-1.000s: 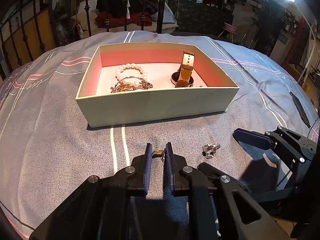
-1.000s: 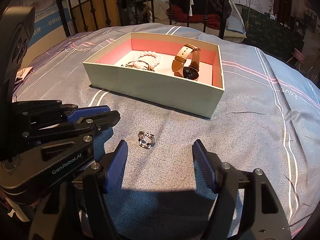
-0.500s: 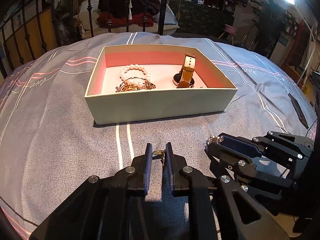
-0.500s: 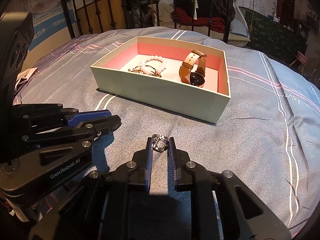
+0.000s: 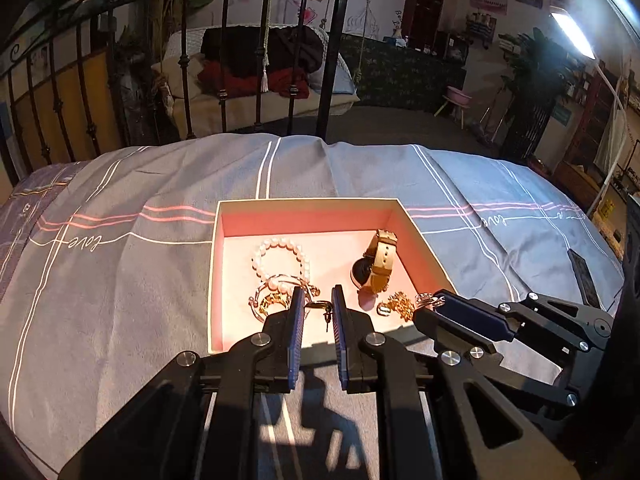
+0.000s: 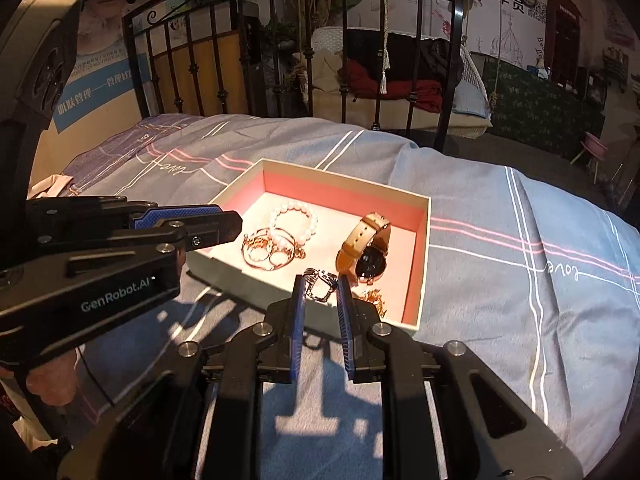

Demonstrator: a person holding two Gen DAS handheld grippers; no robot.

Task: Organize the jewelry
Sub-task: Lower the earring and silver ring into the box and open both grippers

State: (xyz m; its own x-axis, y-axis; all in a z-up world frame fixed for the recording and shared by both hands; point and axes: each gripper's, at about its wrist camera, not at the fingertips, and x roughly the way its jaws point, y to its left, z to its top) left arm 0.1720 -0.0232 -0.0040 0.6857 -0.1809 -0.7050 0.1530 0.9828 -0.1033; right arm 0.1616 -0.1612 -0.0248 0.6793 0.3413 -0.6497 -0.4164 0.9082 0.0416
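Left gripper (image 5: pixel 316 308) pinches a small gold earring (image 5: pixel 322 307); right gripper (image 6: pixel 320 288) is clamped on a silver ring (image 6: pixel 320 282). Both hang over the near edge of the pink-lined box (image 5: pixel 304 216) at frame centre, so this looks like the drop-off step. Next: open each over bare lining. Box holds pearl bracelet (image 5: pixel 280 258), gold bangles (image 6: pixel 268 254), tan-strap watch (image 5: pixel 374 266), gold chain (image 5: pixel 398 304).

My left wrist view looks forward and down along its jaws, close above the near wall of the box (image 5: pixel 304 210) on the bed (image 5: pixel 120 280). My right wrist view sits just right of it, angled leftward, equally near. Both share the box (image 6: pixel 424 240), bedspread and iron headboard (image 6: pixel 280 60).
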